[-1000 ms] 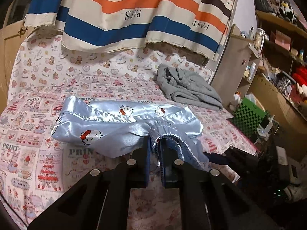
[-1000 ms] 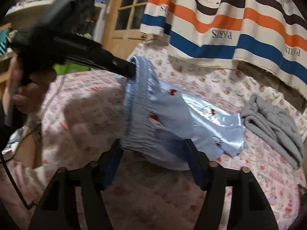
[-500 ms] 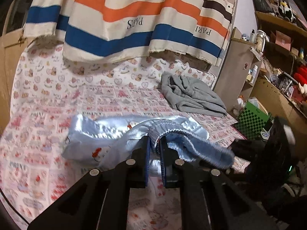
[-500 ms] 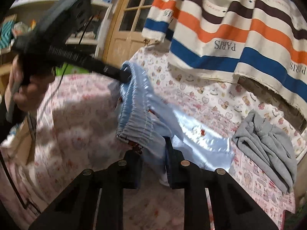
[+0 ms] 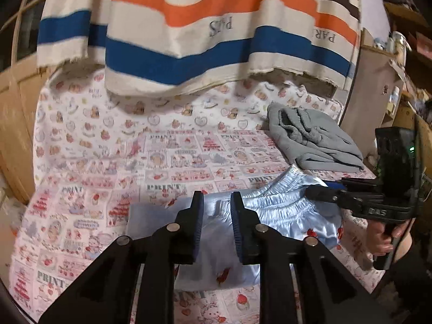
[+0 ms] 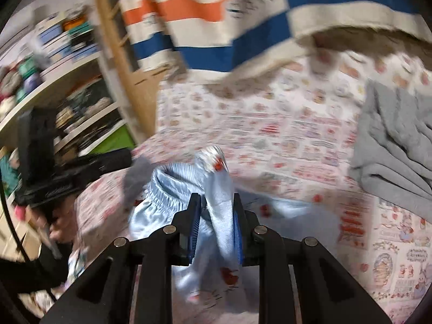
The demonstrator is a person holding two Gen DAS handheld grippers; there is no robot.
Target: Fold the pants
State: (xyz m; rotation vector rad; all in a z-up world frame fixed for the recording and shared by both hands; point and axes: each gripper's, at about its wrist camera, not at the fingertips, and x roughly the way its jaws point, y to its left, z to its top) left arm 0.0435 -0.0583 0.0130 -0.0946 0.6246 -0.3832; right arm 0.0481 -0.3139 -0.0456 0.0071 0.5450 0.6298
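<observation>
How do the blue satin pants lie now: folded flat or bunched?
Bunched: the blue satin pants are crumpled on the bed sheet, waistband gathered, not flat.

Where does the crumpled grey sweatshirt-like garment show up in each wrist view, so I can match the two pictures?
Left wrist view: the crumpled grey garment lies right of centre, at the far right side of the patterned bedsheet, beyond the light blue satin pants.
Right wrist view: the grey garment sits at the right edge, mid-height.
Shared landmark: the striped cloth with blue and orange bands hanging above the bed.

Blurred shelves [image 6: 54, 81], right wrist view
</observation>
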